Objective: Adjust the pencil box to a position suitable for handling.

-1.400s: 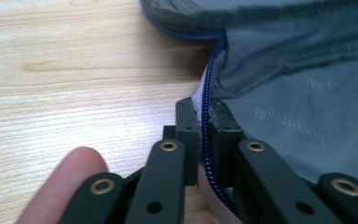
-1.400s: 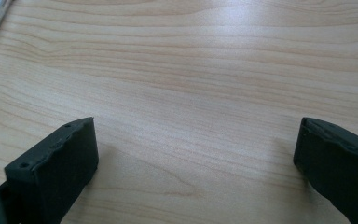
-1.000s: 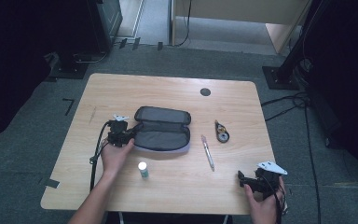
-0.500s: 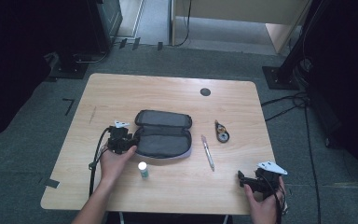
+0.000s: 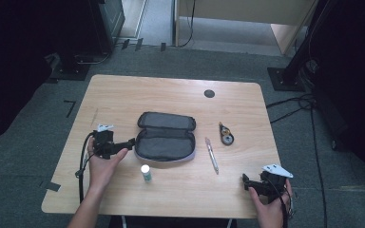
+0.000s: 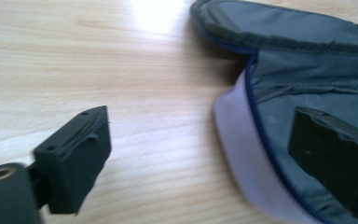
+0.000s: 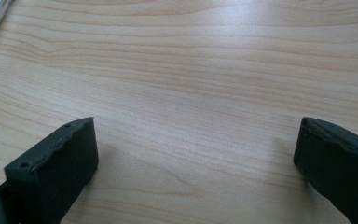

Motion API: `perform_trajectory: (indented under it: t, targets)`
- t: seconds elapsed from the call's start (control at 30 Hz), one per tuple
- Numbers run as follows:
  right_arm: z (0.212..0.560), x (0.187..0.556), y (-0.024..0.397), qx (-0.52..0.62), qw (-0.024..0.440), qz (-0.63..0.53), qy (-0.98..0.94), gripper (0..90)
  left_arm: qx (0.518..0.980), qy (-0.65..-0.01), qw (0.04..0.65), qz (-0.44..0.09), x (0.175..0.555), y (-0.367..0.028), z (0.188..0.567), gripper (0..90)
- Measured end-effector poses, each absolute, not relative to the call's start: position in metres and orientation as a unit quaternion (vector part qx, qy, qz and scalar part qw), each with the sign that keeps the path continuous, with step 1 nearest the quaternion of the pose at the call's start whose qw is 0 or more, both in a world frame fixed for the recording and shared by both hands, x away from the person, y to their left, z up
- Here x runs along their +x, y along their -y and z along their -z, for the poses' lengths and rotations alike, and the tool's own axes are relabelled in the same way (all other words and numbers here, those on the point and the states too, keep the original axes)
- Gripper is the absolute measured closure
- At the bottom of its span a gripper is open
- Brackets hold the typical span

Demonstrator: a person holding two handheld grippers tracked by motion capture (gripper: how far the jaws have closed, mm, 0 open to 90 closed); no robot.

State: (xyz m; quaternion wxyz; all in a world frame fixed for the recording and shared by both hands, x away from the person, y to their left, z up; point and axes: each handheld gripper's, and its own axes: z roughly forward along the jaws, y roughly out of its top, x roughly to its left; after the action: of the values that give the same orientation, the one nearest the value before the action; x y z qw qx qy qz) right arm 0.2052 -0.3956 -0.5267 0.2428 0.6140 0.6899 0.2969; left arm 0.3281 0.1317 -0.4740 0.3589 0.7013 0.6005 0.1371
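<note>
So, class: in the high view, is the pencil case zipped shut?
No, the pencil case lies unzipped with both halves spread flat on the table.

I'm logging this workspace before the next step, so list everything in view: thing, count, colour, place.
pencil case: one, grey, open at the table's middle
glue stick: one, white with green base, upright in front of the case
pen: one, light-coloured, right of the case
tape dispenser: one, dark with orange, right of the pen
round hole cover: one, black, far side of the table
table: one, light wood
left gripper: one, black, jaws just opened, at the case's left end, nothing held
right gripper: one, black, open, near right corner
</note>
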Motion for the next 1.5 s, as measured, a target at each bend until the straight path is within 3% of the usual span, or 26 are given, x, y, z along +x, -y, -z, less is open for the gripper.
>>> perform_trajectory:
  t: [0.8,1.2,1.5]
  targets:
    - [0.527,0.205,0.395,0.619,0.244,-0.296,-0.686,0.0,0.682,-0.630,0.332,-0.168,0.283,-0.195,0.490,0.0]
    - [0.527,0.205,0.392,0.621,0.247,-0.294,-0.683,0.0,0.710,-0.611,0.305,-0.172,0.262,-0.211,0.505,0.0]
    - [0.527,0.205,0.391,0.623,0.247,-0.294,-0.682,0.0,0.729,-0.587,0.269,-0.225,0.259,-0.209,0.516,0.0]
